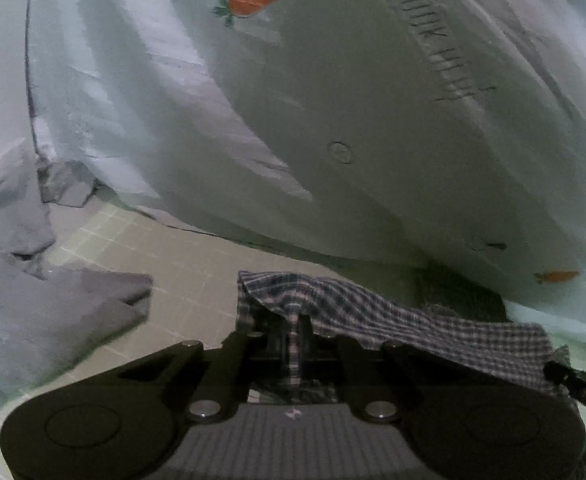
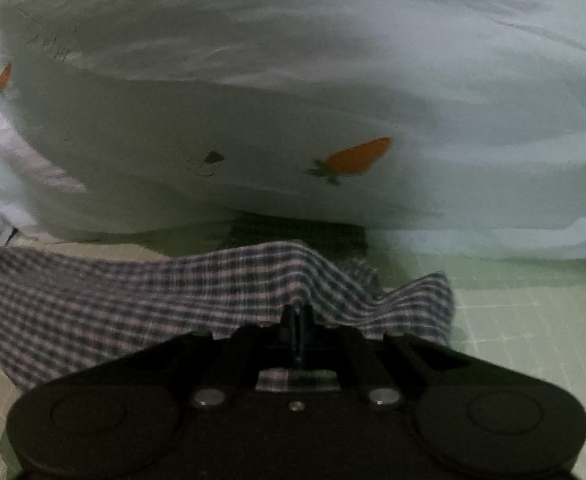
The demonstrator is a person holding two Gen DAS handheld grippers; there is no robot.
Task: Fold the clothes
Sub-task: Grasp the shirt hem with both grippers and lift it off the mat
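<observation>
Left tongs (image 1: 293, 326) fill the bottom of the left wrist view, black body, fingers pressed together on an edge of the checked cloth (image 1: 433, 332); a strip of the fabric runs down between the fingers toward the camera. From there the cloth stretches toward the lower right of the frame, lifted off the surface and sagging slightly.

Right tongs (image 2: 297, 316) sit at bottom centre of the right wrist view, also clamped on the checked cloth (image 2: 133, 300), pinching its edge into a small peak. Fabric spreads to the left of the frame and ripples to the right, and a bit of plaid shows through the gap in the tong body.

Under it all is a green cutting mat (image 1: 181, 256) with pale grid lines, covering the tabletop; it is also visible in the right wrist view at lower right (image 2: 533, 320).

Behind the cloth, a large white garment (image 1: 333, 100) with orange carrot prints (image 1: 255, 1) takes up the upper half of the frame, crumpled, with dark lettering at upper right, blurred and unreadable. The same white garment (image 2: 293, 100) fills the top of the right view, one carrot (image 2: 359, 157) near centre.

A grey garment (image 1: 33, 300) lies bunched at the left edge of the left view, on the mat.
</observation>
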